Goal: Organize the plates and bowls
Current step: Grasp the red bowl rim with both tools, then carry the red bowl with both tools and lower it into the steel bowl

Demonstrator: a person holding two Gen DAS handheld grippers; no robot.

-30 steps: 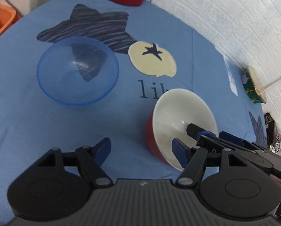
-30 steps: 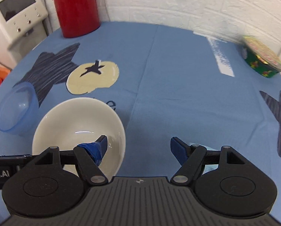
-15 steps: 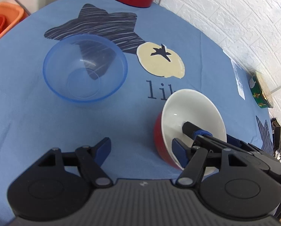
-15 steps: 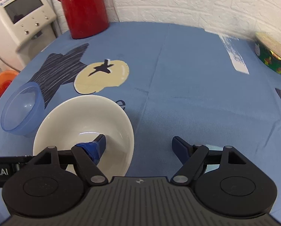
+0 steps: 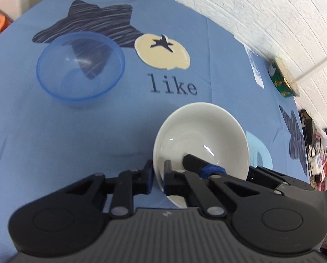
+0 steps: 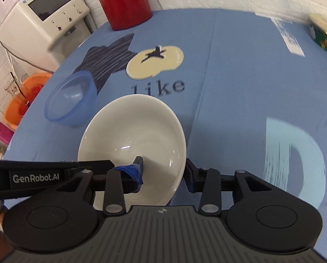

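A white bowl (image 5: 198,131) (image 6: 130,127) hangs tilted toward me over the blue tablecloth (image 5: 53,142). My left gripper (image 5: 158,175) is shut on its near rim, with one finger inside and one outside. My right gripper (image 6: 163,171) grips the bowl's right wall: the blue-taped finger rests inside and the other presses the outer side. In the left wrist view the right gripper (image 5: 218,165) reaches in from the right. A clear blue bowl (image 5: 80,65) (image 6: 69,100) stands upright and apart on the cloth, to the left of the white bowl.
A red jug (image 6: 124,2) stands at the table's far edge, with a white appliance (image 6: 42,15) beside it off the table. A green tin (image 5: 284,79) sits at the far right. An orange basin (image 6: 23,100) and a pink bottle (image 6: 1,131) lie beyond the left edge.
Both grippers' jaws have narrowed onto the white bowl. The bowl has come nearer and tipped up, uncovering the whole word "like" on the cloth. The blue bowl has not moved.
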